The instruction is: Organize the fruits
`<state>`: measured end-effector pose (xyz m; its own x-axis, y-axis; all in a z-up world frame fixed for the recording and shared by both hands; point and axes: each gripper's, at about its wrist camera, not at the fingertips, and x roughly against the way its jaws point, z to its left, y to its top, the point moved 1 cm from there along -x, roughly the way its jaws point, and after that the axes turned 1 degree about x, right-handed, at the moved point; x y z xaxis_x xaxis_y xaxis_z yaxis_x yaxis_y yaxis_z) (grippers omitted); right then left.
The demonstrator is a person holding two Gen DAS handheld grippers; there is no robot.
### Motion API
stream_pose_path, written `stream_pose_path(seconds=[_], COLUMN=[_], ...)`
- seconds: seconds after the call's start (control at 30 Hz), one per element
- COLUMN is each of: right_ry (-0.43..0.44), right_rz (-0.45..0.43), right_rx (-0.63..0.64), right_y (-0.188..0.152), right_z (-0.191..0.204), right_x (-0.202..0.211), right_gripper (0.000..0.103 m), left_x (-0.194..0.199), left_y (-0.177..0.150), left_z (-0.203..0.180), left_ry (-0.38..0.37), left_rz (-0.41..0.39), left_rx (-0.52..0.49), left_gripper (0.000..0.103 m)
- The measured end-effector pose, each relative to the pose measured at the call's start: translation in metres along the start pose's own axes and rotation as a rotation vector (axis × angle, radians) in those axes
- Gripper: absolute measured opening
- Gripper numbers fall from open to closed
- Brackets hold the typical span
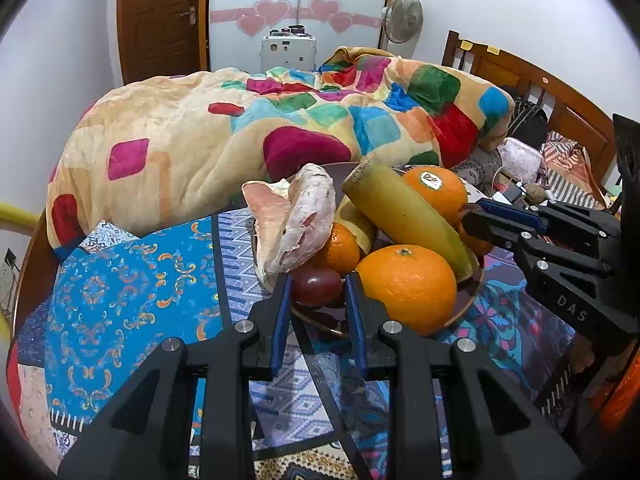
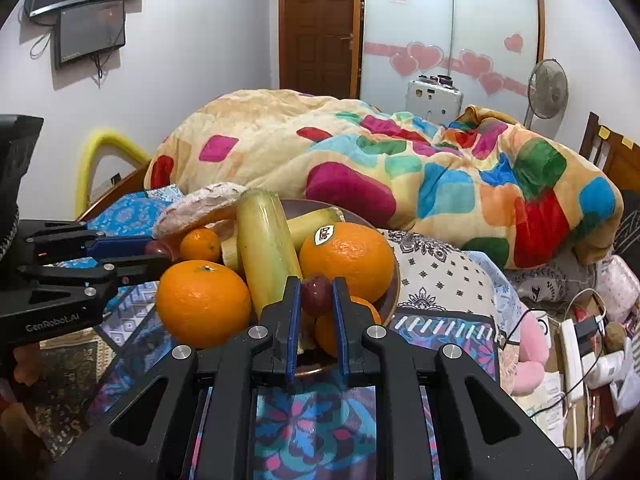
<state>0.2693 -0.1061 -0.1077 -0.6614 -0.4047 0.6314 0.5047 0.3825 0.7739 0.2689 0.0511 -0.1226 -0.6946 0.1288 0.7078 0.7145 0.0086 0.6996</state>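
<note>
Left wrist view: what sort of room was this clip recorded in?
Most likely a bedroom in a home: a wooden bed frame with a colourful patchwork blanket heaped on it, a standing fan and a wooden door behind.

Piled in the plate (image 1: pixel 466 300): oranges (image 1: pixel 406 286) at front, banana (image 1: pixel 404 216) across the middle, plum (image 1: pixel 316 285) left of the front orange, blanket (image 1: pixel 240 128) behind.

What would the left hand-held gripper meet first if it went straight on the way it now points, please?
Most likely the dark red fruit already between the fingertips of the left hand-held gripper, then the peeled pomelo piece behind it; depth is unclear.
</note>
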Motion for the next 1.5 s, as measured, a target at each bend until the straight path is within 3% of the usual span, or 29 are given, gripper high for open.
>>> stream_pose_path(seconds=[0.17,0.33,0.57,0.77,0.97,1.03,1.13,1.37,1.5], right_ry=[-0.005,0.012,0.016,0.017,0.01,0.009,0.001,-0.019,-0.041], right_rz=[-0.006,-0.004,-0.031,-0.103,-0.22,-0.263,-0.317,-0.428,-0.479], right_rx=[0.011,0.012,0.009,-0.008,-0.023,-0.028,-0.026,-0.055,-0.065], right_y=[0.0,0.001,0.004,0.011,0.015,0.014,0.01,-0.003,-0.01], right_z=[0.003,0.004,0.006,0.009,0.021,0.026,0.036,0.049,0.055], right_x=[-0.001,-0.001,0.014,0.059,0.13,0.153,0.186,0.24,0.255], right_gripper=[0.015,0.023,0.023,0.023,0.023,0.023,0.024,0.048,0.062], left_x=[-0.007,-0.008,0.019,0.08,0.164,0.187,0.222,0.269,0.283], left_y=[0.0,0.0,0.002,0.003,-0.006,-0.012,-0.022,-0.046,-0.056], left_z=[0.003,0.011,0.007,-0.008,-0.032,-0.041,-0.055,-0.077,-0.081], left_ry=[0.001,-0.022,-0.015,-0.008,0.026,0.035,0.067,0.08,0.095], left_rz=[0.022,0.033,-0.017,-0.123,-0.293,-0.345,-0.435,-0.531,-0.567], left_rx=[0.015,0.056,0.057,0.052,0.026,0.019,0.0,-0.023,-0.017], left_gripper=[0.03,0.034,0.034,0.034,0.035,0.049,0.053,0.066,0.081])
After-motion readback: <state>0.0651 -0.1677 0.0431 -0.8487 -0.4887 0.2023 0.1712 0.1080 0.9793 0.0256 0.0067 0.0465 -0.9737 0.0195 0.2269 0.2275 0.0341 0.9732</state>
